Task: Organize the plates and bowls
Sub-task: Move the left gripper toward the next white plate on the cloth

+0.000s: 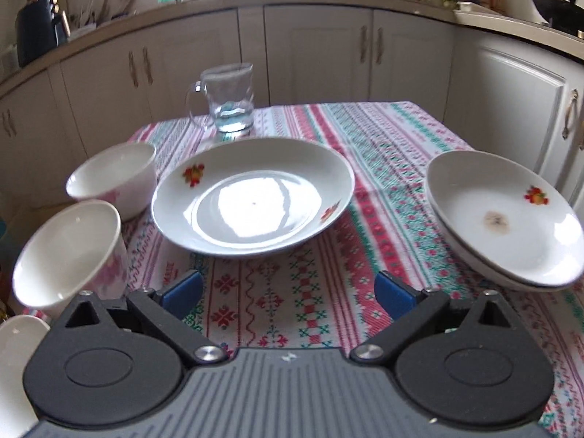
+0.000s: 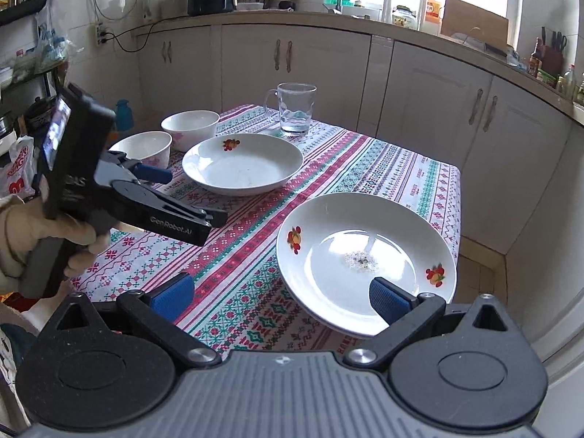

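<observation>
The left gripper [image 2: 189, 195] is being held with jaws spread and empty above the tablecloth [image 1: 365, 138], near two bowls [image 2: 190, 124]. The right gripper [image 2: 281, 297] is likewise being held agape, one pad over the stacked plates [image 2: 365, 255]; a single plate [image 2: 242, 162] is lying mid-table.

Glossy white ceramic plates [image 1: 252, 197] and bowls [image 1: 113, 179]; clear glass mug [image 1: 230, 98]; woven patterned tablecloth [image 1: 383, 138]; cabinets [image 1: 321, 51] matt.

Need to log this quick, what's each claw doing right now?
Left claw: open, holding nothing.
Right claw: open, one pad over the near plate's rim, not gripping it.
</observation>
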